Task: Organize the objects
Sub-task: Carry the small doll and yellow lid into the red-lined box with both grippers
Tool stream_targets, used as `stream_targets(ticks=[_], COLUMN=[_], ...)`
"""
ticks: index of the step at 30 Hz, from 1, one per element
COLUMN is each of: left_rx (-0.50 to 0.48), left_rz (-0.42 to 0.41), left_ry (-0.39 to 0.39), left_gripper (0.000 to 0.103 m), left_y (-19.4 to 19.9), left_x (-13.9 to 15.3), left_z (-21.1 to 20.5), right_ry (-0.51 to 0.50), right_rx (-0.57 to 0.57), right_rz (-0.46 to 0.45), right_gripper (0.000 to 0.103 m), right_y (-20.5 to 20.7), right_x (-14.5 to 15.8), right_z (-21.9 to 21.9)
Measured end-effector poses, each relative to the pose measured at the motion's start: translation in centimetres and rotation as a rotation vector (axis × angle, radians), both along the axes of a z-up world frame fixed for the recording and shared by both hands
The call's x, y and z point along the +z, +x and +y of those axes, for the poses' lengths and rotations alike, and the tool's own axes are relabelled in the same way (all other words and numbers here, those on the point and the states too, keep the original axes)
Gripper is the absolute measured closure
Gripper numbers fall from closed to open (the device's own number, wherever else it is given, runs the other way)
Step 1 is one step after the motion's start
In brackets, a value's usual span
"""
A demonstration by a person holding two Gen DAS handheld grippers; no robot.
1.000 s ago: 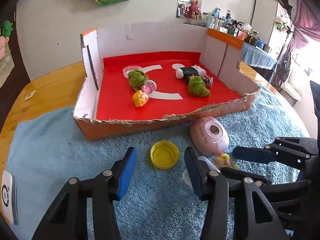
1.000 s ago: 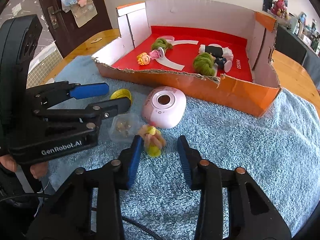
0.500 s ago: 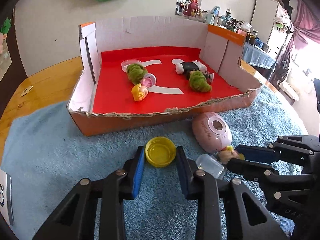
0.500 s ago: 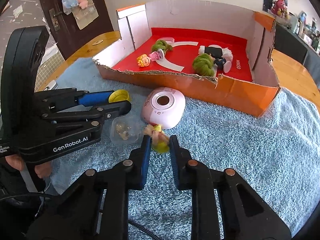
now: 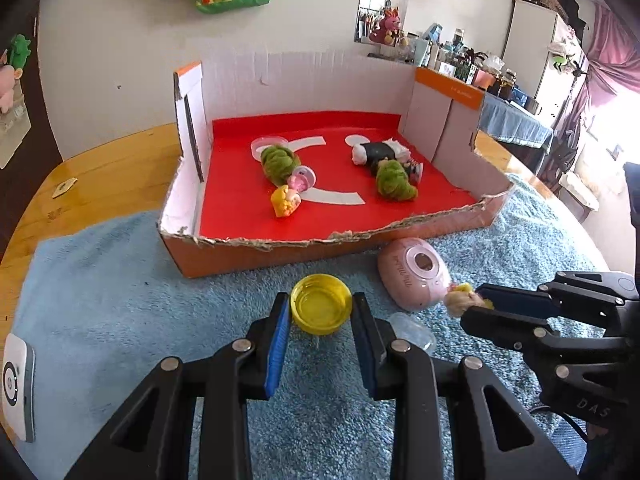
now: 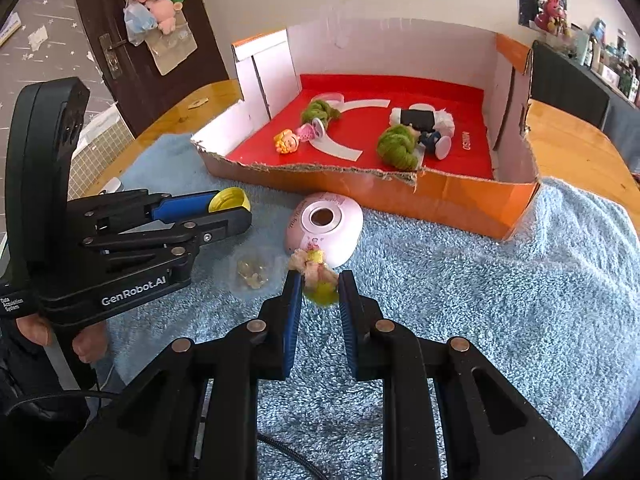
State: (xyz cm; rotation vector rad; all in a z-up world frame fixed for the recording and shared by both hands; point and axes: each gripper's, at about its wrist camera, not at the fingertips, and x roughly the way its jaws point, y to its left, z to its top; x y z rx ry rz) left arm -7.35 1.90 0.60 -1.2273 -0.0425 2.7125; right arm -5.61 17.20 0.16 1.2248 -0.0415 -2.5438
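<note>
My left gripper (image 5: 321, 312) is shut on a yellow bottle cap (image 5: 321, 309) on the blue towel; the same cap (image 6: 230, 200) shows at its tips in the right wrist view. My right gripper (image 6: 318, 286) is shut on a small yellow-haired doll (image 6: 318, 278), whose head pokes out toward a pink oval gadget (image 6: 325, 228). From the left wrist view the doll (image 5: 460, 298) sits in the right gripper's tips. A clear plastic lid (image 6: 254, 271) lies between the two grippers. The red-floored cardboard box (image 5: 256, 250) stands just behind.
Inside the box lie two green yarn bundles (image 5: 278, 164) (image 5: 394, 186), a yellow toy head (image 5: 285, 205), a pink toy (image 5: 302, 178) and a black-and-white figure (image 5: 380, 152). A white device (image 5: 18, 392) rests at the towel's left edge. A hand (image 6: 40, 332) grips the left tool.
Both grippers went from open to shut: the left closed on the yellow cap, the right on the doll. The left gripper also moved forward toward the cap.
</note>
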Motion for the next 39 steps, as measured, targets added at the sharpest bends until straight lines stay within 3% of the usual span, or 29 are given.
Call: stream_targets(ticks=[39], left_rx=[-0.004], left_rz=[0.088], left_ry=[0.029], left_gripper=[0.071], left_y=[0.0], left_x=[3.9], left_z=[0.0], right_ry=[-0.061], right_rx=[-0.038], right_rz=[0.101], right_gripper=[0.085], right_y=[-1.3], right_x=[4.2], right_z=[1.6])
